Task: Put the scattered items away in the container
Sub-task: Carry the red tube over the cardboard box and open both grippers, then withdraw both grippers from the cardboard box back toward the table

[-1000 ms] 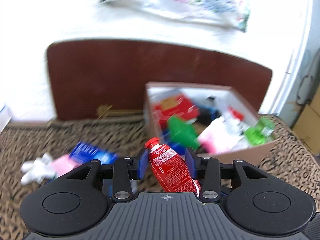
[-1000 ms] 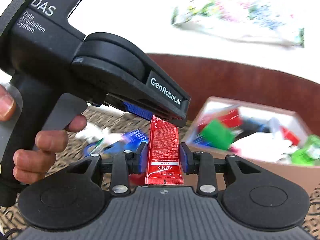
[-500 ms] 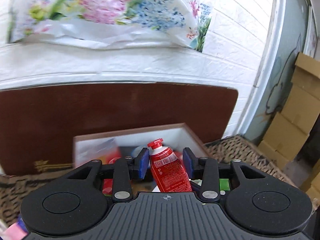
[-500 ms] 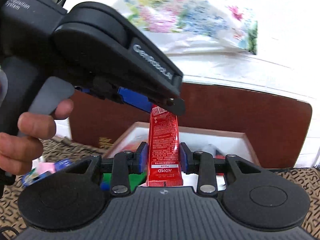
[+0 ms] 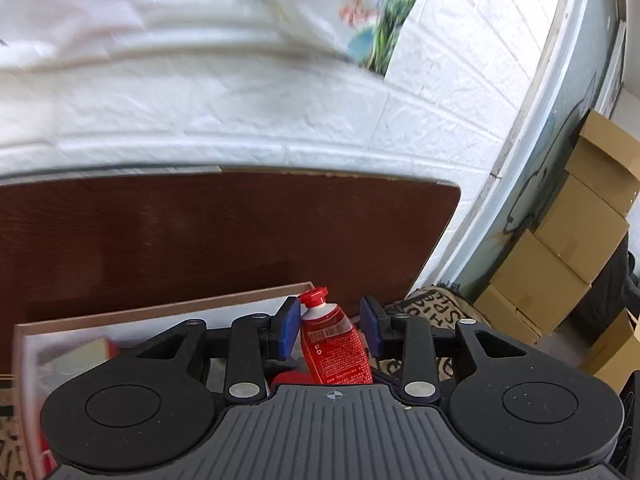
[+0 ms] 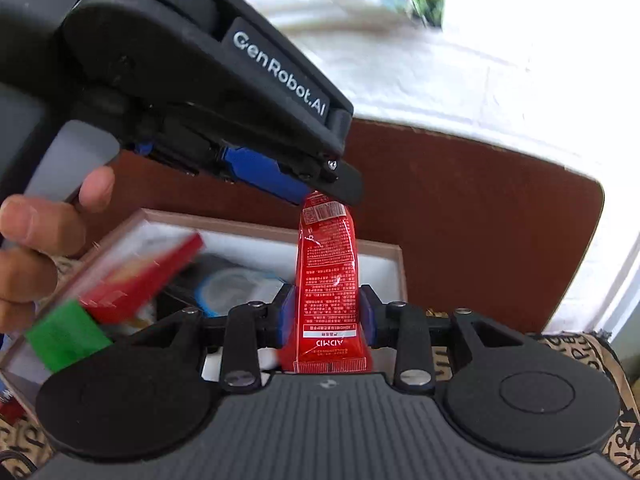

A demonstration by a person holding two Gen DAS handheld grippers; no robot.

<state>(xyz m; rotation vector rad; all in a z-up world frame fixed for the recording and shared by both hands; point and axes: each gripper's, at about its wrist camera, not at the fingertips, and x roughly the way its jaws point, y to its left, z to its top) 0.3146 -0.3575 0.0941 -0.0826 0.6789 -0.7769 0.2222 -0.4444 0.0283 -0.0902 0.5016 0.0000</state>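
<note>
Left wrist view: the left gripper (image 5: 330,322) has just been opening; its blue pads stand clear of a red tube (image 5: 334,346) between them, above the box (image 5: 160,314).

Right wrist view: the right gripper (image 6: 327,314) clamps the tube's (image 6: 326,280) crimped end over the box (image 6: 256,226).
</note>
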